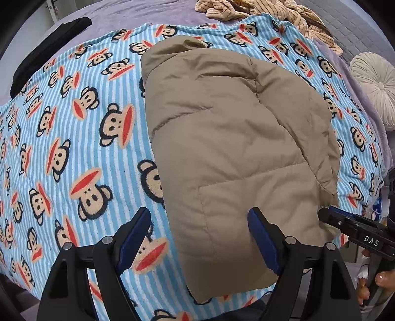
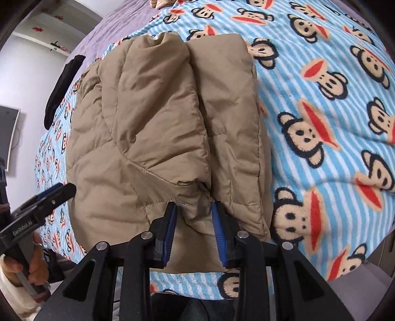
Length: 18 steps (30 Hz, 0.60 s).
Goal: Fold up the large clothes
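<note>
A black folded garment [image 1: 47, 49] lies at the upper left of the left wrist view, on the lilac bed cover [image 1: 118, 14] beside a light-blue striped fleece blanket printed with cartoon monkey faces [image 1: 74, 123]. At the centre of that frame a tan quilted puffer jacket [image 1: 229, 138], folded into a long bundle, rests on the blanket and runs from the upper middle down to the bottom edge. The left gripper [image 1: 200, 234] hangs over the jacket's near end with its blue-padded jaws spread wide, one finger above the blanket, the other above the jacket, nothing pinched between them. A heap of beige ribbed striped fabric [image 1: 259, 10] sits at the top edge, and a round pleated grey cushion [image 1: 377, 84] at the upper right. At the lower right the right gripper [image 1: 328, 214] reaches the jacket's edge, a hand [image 1: 380, 281] on its handle.

In the right wrist view, the left gripper [image 2: 69, 190] enters from the left edge, held by a hand [image 2: 29, 269], with the black garment [image 2: 64, 86] above it. The jacket [image 2: 160, 123] fills the middle, its two padded halves folded side by side. The right gripper [image 2: 193, 210] stands at the bottom centre with its jaws partly apart; a bunched hem of the jacket lies between the pads, which do not visibly press it. The monkey blanket [image 2: 333, 111] spreads to the right.
</note>
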{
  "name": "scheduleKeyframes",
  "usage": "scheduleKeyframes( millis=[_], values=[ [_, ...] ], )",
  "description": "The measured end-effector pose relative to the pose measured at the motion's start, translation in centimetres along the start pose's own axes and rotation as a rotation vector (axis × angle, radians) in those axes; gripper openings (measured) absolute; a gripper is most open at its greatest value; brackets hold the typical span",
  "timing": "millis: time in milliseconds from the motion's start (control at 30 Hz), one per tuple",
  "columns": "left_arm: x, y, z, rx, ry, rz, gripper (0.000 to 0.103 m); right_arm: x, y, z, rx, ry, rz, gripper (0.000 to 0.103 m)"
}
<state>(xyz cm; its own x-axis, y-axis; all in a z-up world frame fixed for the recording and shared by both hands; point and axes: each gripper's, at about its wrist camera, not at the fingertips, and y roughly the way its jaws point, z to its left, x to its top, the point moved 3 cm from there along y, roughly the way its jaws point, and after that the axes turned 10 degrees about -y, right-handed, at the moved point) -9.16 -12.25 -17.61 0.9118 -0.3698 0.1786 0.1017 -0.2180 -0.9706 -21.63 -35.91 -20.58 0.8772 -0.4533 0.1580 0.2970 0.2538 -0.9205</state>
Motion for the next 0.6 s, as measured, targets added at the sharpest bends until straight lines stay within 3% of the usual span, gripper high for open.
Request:
scheduleKeyframes(
  millis=[67,133,233,600],
  values=[
    [-0.3,-0.4,0.4,-0.003,0.000,-0.010,0.085,0.0,-0.5,0.4,-0.004,-0.007,-0.011,0.044],
    [-0.7,-0.6,0.8,0.007,0.010,-0.022,0.103,-0.1,-0.9,0.9,-0.030,-0.021,-0.020,0.051],
    [-1.2,-0.8,1.5,0.009,0.026,-0.028,0.103,-0.3,-1.8,2.0,-0.048,-0.033,-0.049,0.063],
    [-1.7,-1.4,3.6,0.003,0.020,-0.034,0.103,-2.1,-3.6,3.3,-0.085,-0.018,-0.103,0.075]
  ],
)
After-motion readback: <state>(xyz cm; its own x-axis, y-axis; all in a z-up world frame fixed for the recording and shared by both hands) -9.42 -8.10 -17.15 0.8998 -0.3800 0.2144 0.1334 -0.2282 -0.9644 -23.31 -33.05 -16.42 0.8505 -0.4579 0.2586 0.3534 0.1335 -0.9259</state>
